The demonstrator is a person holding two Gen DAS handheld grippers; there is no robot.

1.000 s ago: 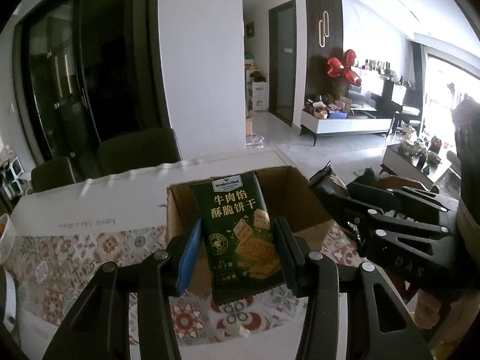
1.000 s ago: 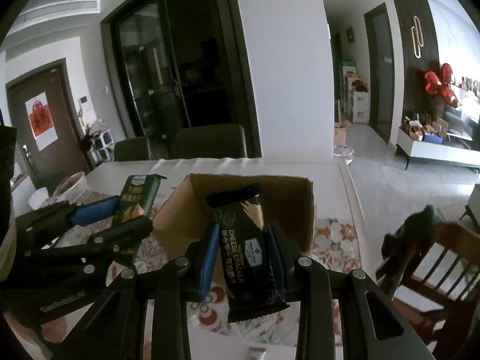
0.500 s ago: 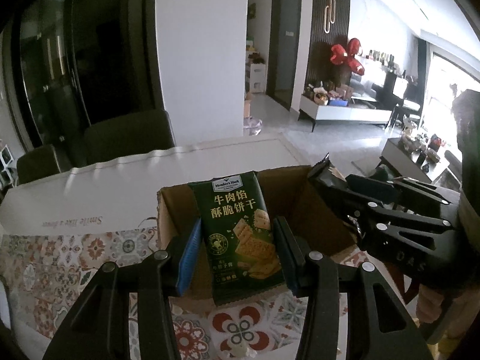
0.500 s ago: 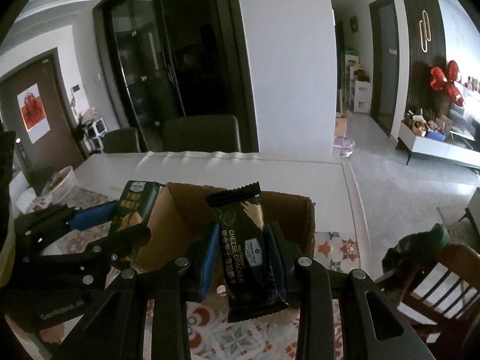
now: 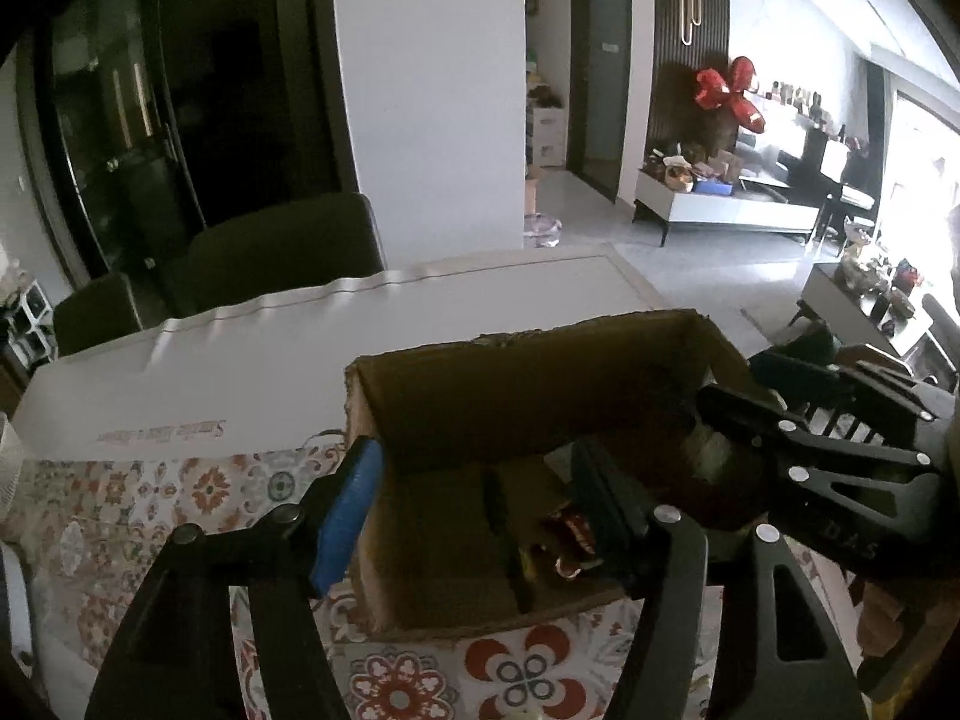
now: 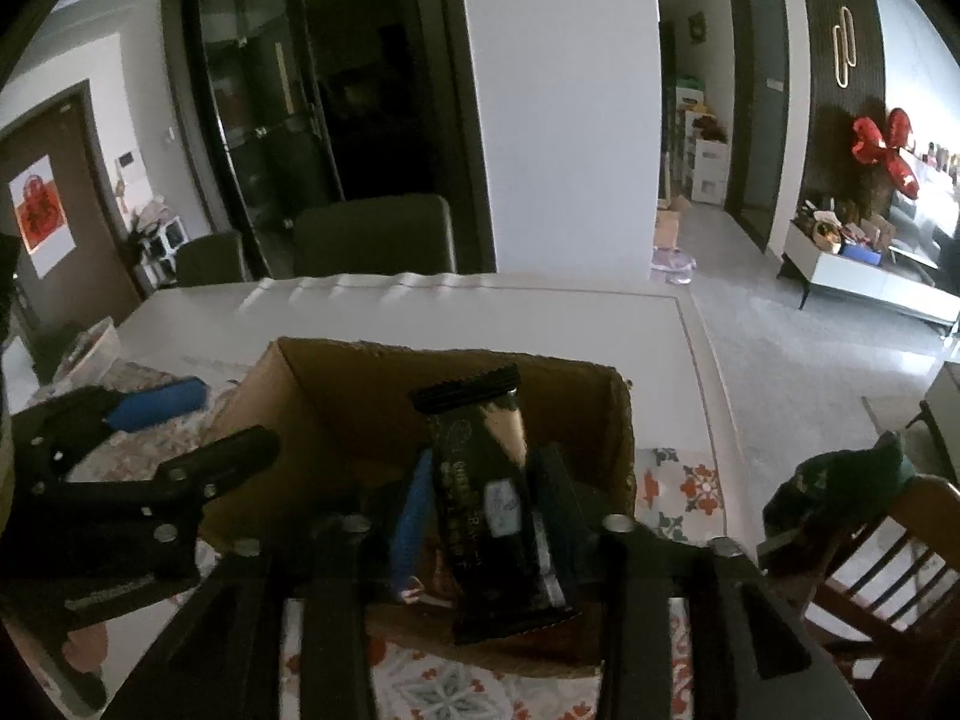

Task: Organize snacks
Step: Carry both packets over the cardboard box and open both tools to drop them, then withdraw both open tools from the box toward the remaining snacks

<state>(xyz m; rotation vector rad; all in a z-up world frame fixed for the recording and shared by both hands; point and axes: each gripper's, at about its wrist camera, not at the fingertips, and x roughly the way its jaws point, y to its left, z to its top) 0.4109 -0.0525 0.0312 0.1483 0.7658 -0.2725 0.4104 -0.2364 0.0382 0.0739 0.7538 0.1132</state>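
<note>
Right wrist: right claw (image 6: 480,516) pinching black cracker packet (image 6: 486,498), writing blurred | left claw (image 5: 474,504) spread

Not much legible here, tbh. In the left wrist view, the side of the right gripper (image 5: 741,384), at the lower right of the frame, has pale spaced letters that look like "D A S". Mid left, the white table cover (image 5: 420,348) carries 1 line of cursive, too small to make out. In the right wrist view, the black snack pack (image 6: 489,504) shows blurred gold lettering and a small white logo patch, both unreadable. The left gripper (image 6: 204,429) has a smeared word at the lower left. The red door poster (image 6: 39,213), upper left, is illegible.
</note>
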